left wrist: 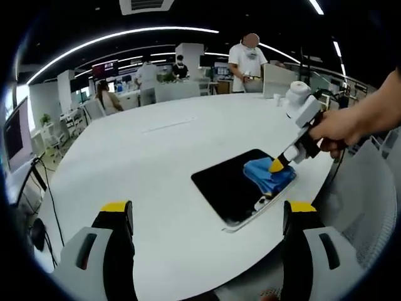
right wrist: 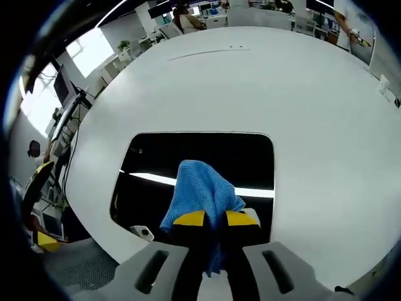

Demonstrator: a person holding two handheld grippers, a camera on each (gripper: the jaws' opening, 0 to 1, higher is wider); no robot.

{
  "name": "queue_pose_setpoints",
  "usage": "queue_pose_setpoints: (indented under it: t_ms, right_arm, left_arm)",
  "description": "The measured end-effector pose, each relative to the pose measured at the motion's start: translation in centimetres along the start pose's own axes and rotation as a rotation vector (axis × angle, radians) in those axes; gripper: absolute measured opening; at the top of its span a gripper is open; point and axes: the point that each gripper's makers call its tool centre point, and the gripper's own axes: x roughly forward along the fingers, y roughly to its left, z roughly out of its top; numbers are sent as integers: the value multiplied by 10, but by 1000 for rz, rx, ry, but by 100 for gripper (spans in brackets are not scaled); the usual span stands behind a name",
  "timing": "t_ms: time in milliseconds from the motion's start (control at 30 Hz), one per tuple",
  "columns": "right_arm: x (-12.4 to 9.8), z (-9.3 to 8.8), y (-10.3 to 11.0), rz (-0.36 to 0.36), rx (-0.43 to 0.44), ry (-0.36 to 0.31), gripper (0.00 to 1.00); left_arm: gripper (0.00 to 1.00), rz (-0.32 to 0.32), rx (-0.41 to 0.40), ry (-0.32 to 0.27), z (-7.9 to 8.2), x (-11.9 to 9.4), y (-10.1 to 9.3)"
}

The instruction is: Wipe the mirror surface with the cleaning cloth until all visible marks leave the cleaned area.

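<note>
1. Mirror [left wrist: 235, 185] is the landmark in the left gripper view: a dark, glossy rectangular slab lying flat on the white table [left wrist: 156, 163], close to the table's near edge.
2. On the mirror's far right end sits the blue cleaning cloth [left wrist: 266, 175], bunched up and resting on the glass.
3. The right gripper [left wrist: 277, 165] comes in from the right, held by a person's hand [left wrist: 338, 128]; its yellow tips are pressed down into the cloth, over the mirror.
4. The left gripper [left wrist: 207, 216] has its two jaws set wide apart with nothing between them. They stand on the near side of the mirror, clear of the glass and well apart from the cloth.
5. Beyond the mirror, at the table's far side, people stand or sit among office desks.
6. In the right gripper view the mirror [right wrist: 194, 163] lies directly ahead of the jaws, with a bright strip of light reflected across it.
7. The right gripper [right wrist: 216, 219] is clamped on the cleaning cloth [right wrist: 200, 191]: the yellow pads [right wrist: 188, 218] pinch the fabric between them, and the cloth rises in a fold ahead of them onto the mirror's near part, while a tail of it hangs back between the jaws.
</note>
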Motion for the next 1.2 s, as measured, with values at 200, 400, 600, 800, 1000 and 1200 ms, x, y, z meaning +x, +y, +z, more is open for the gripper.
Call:
queue_pose_setpoints:
  t_ms: [200,400,600,800,1000,1200]
  right_arm:
    - [-3,-10,1,17,31,5,5]
    - [-5,-16,2,38,35,13,5]
    - [-8,-22,3,48,34,15,5]
    - [-12,-28,5,51,21,12,5]
    - [-16,-31,8,46,6,16,5]
    - [-17,-32,8,51,13,22,5]
  left_arm:
    - [99,3,-24,-15,5,4,-2]
    - [99,-22,-32,-31,7,13,-12]
    - [99,-18,-42,-32,1,23,-16]
    - [99,-5,-35,-10,-14,25,-10]
    - [99,5,-49,-3,-17,25,-7]
    - [99,-24,-10,1,-20,27,-11]
